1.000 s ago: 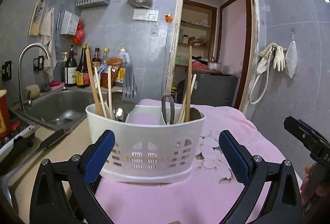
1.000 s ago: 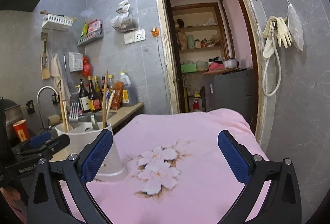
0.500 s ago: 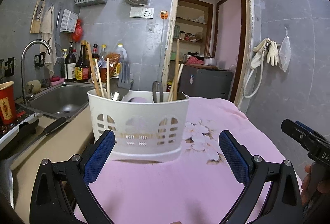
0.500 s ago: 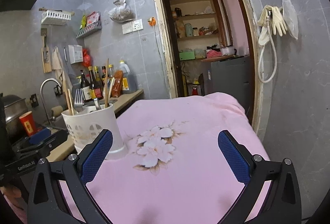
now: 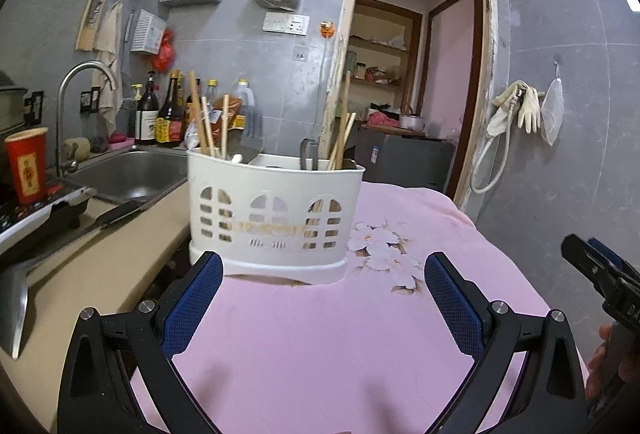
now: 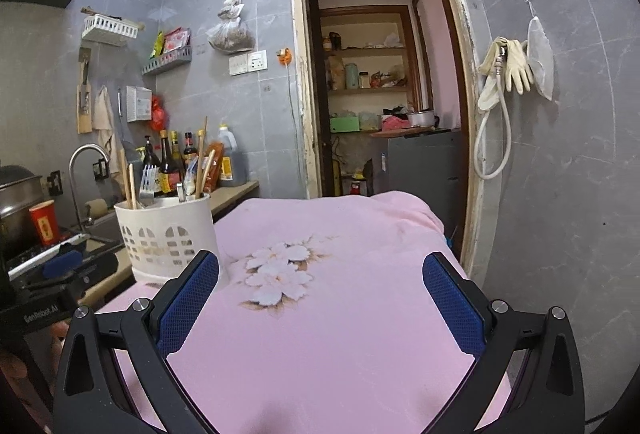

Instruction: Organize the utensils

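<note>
A white perforated utensil holder (image 5: pixel 274 218) stands upright on the pink flowered cloth (image 5: pixel 328 346), near its left edge. It holds wooden chopsticks (image 5: pixel 200 124), a fork (image 5: pixel 253 138), spoons and a dark-handled tool. My left gripper (image 5: pixel 320 298) is open and empty, a short way in front of the holder. In the right wrist view the holder (image 6: pixel 168 238) is at the left. My right gripper (image 6: pixel 320 298) is open and empty over the cloth (image 6: pixel 340 334), right of the holder.
A steel sink (image 5: pixel 132 174) with a tap (image 5: pixel 76 102) lies left of the holder, with bottles (image 5: pixel 160 114) behind. A red cup (image 5: pixel 27 164) stands on a stove at far left. A knife (image 5: pixel 56 246) lies on the beige counter. An open doorway (image 6: pixel 384 106) is behind.
Both grippers have pulled back and lowered from the holder, which now sits farther off and is seen side-on. The holder has not moved. Both grippers stay open.
</note>
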`<state>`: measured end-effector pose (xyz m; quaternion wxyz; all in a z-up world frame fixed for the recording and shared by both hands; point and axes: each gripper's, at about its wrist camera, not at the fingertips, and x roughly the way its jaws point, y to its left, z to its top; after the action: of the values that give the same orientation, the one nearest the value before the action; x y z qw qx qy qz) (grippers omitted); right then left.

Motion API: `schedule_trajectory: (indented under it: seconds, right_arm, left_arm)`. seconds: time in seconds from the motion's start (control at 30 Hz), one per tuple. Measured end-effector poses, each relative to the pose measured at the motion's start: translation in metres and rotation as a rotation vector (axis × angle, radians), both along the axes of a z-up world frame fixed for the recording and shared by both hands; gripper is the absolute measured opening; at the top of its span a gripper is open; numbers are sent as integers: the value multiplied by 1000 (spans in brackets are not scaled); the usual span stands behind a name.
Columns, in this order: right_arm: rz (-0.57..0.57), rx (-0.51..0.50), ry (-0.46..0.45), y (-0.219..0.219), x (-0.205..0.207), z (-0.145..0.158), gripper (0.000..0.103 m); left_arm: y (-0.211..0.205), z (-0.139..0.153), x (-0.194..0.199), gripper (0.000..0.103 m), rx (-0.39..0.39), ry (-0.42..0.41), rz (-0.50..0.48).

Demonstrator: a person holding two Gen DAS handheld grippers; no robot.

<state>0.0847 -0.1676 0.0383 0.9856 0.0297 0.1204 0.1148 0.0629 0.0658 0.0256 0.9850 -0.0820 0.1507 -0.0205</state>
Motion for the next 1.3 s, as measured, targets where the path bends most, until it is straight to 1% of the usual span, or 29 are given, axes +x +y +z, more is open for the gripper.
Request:
schedule_trajectory:
  seconds: [0.1,0.23,0.37,0.47,0.73,0.93,1.3]
  right_arm:
    - [-15,-6,-4,-2,-10,-5,103]
    - [-45,-21,-24,-3,-20,-11,103]
    - [-63,-40,-50,-2,-26,-14,103]
    - [-51,-36,-64,-1,-29,-18,103]
    - [-50,-27,-49,-1,-29,-24,103]
    - [-54,-27,-50,-2,-29,-24,103]
    - [-59,-33,-47,-3,-28,-24,103]
  left_arm:
    - [0,-6,-9,99,4,-13,25]
    - [0,-12,-15,99,15,-12,33]
    - [1,-16,-20,99,22,-18,28]
    - [3,-16,-24,99,13,-35,19]
    - [0,-19,-29,99,10,-36,10]
    - [-3,-23,-30,99,29,-28,1]
    - [-1,-23,-30,99,15,-23,-3]
